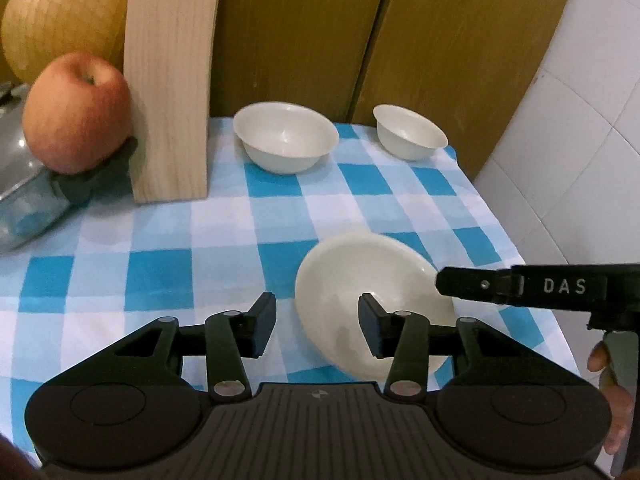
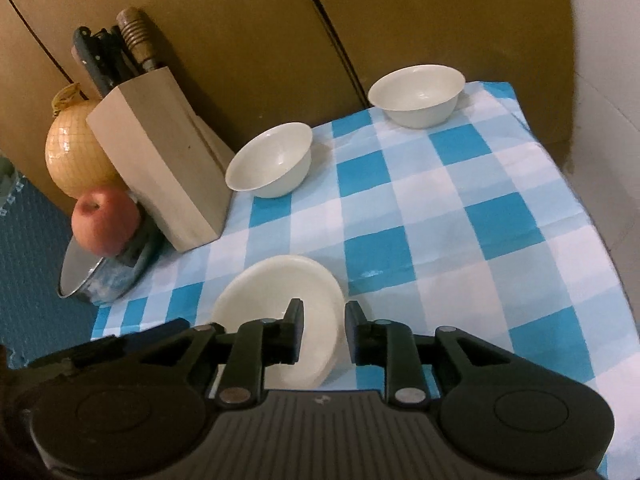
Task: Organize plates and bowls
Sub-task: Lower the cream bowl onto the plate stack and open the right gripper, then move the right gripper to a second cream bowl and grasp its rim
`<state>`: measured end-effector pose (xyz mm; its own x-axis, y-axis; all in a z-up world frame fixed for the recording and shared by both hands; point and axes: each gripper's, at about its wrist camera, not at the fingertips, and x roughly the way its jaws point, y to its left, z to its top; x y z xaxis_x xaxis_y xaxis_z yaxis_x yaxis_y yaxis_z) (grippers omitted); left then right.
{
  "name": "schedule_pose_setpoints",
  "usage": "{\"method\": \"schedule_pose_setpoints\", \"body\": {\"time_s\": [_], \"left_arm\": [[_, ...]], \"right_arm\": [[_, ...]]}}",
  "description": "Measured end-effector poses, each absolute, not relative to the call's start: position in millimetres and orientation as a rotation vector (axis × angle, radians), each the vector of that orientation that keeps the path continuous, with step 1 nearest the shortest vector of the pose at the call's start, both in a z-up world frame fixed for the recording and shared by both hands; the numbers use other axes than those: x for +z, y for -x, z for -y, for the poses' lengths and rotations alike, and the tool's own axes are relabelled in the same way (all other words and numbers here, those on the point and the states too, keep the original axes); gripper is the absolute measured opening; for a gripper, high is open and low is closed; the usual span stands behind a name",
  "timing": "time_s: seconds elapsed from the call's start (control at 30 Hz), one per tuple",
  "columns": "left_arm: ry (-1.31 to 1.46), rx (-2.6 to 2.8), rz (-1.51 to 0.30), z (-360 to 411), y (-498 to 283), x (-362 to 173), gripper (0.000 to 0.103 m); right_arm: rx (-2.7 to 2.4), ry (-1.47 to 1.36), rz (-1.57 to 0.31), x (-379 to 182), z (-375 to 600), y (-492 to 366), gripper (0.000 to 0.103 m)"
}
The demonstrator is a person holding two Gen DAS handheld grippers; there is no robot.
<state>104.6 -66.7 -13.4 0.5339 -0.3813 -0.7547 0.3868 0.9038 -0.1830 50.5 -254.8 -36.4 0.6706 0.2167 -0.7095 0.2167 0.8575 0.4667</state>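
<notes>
A white plate [image 1: 372, 300] lies on the desk [image 1: 160, 248], which has a blue and white checked cloth over it. The plate looks tipped, with one side higher than the other.

The left tongs [image 1: 316, 326] are open. The plate's left edge sits in the gap between the two fingers. The right finger [image 1: 374, 328] is over the inside of the plate and the left finger [image 1: 262, 326] is outside it, over the cloth. The fingers do not squeeze the plate.

The right tongs [image 2: 322, 332] are open a little. The plate's [image 2: 276, 292] right edge sits in their gap. One finger [image 2: 294, 330] is over the inside of the plate and the other is outside it. I cannot see them pinching the edge. In the left view the right tongs [image 1: 444, 282] reach in from the right side, at the plate's far edge.

Two white bowls stand at the back of the desk, well away from both tongs. The bigger bowl [image 1: 286, 136] is beside a wooden knife block [image 1: 172, 80]. The smaller bowl [image 1: 410, 132] is near the back corner. An apple [image 1: 76, 112] sits on a metal pot's lid [image 1: 24, 160], left of the block.
</notes>
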Motion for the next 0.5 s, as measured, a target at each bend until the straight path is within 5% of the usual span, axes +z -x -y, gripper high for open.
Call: {"method": "schedule_pose_setpoints", "body": {"time_s": [0.5], "left_arm": [[0.024, -0.424, -0.892, 49, -115, -1, 0.055]], "right_arm": [[-0.108, -0.529, -0.795, -32, 251, -48, 0.019]]}}
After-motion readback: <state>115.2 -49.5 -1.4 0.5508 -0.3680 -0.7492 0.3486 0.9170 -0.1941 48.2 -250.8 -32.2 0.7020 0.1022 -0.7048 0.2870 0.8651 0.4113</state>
